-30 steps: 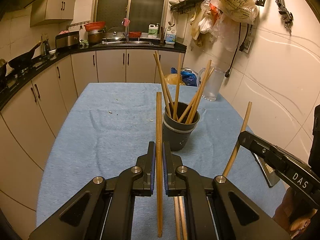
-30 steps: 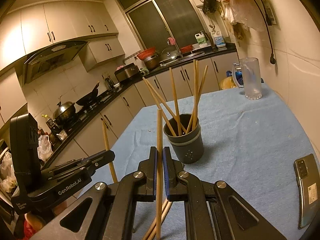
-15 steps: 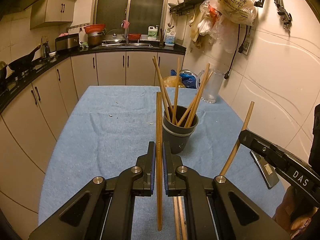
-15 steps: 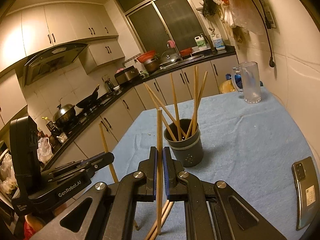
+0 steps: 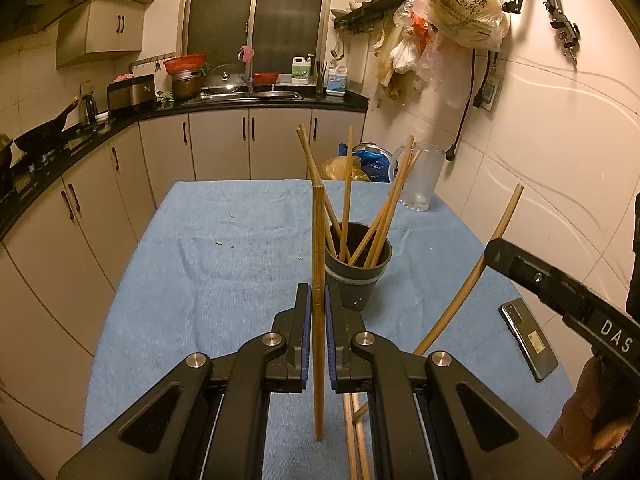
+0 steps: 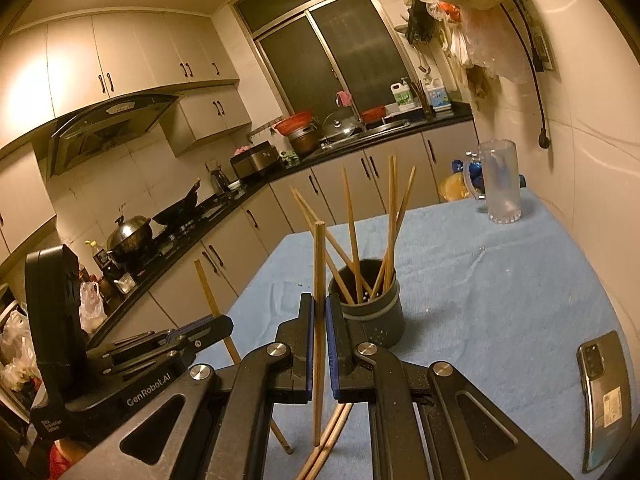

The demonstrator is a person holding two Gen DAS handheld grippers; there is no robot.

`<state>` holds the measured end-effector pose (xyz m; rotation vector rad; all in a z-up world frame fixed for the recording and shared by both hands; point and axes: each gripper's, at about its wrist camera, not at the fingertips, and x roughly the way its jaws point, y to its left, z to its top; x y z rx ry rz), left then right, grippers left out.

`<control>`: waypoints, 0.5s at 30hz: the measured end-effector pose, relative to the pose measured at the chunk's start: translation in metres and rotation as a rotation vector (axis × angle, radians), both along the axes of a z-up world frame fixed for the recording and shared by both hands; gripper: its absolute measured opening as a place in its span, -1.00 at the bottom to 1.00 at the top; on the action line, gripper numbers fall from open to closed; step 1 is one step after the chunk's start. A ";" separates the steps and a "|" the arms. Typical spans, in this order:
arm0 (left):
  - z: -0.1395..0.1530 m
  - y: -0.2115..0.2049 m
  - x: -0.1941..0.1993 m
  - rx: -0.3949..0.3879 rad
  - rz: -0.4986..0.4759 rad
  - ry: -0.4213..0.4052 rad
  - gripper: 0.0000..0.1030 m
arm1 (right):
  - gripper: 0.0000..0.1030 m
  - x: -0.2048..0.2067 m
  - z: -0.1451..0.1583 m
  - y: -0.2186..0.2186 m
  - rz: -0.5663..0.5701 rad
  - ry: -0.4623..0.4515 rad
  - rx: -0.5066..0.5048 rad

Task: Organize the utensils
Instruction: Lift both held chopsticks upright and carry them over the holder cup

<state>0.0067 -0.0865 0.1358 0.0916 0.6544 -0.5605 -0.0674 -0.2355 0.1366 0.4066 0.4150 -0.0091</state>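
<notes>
At lower centre of each wrist view, the left gripper and right gripper each clamp one upright chopstick, just before the dark holder on the blue bench; more chopsticks apparently lie beneath.

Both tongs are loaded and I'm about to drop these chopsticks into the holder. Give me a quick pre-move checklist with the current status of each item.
1. Left tongs clamped on an upright chopstick: ok.
2. Right tongs clamped on their chopstick: ok.
3. Dark chopstick holder upright on the blue tablecloth: ok.
4. Room in the holder: ok, several chopsticks lean against its rim with a gap at the mouth.
5. Table fully tidied: not ok, loose chopsticks lie under the tongs.
6. Phone and glass mug out of the path: ok, both stand apart from the holder.
</notes>
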 end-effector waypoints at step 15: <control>0.015 -0.009 0.019 -0.009 0.006 -0.008 -0.88 | -0.88 0.004 0.020 -0.014 -0.032 -0.033 -0.003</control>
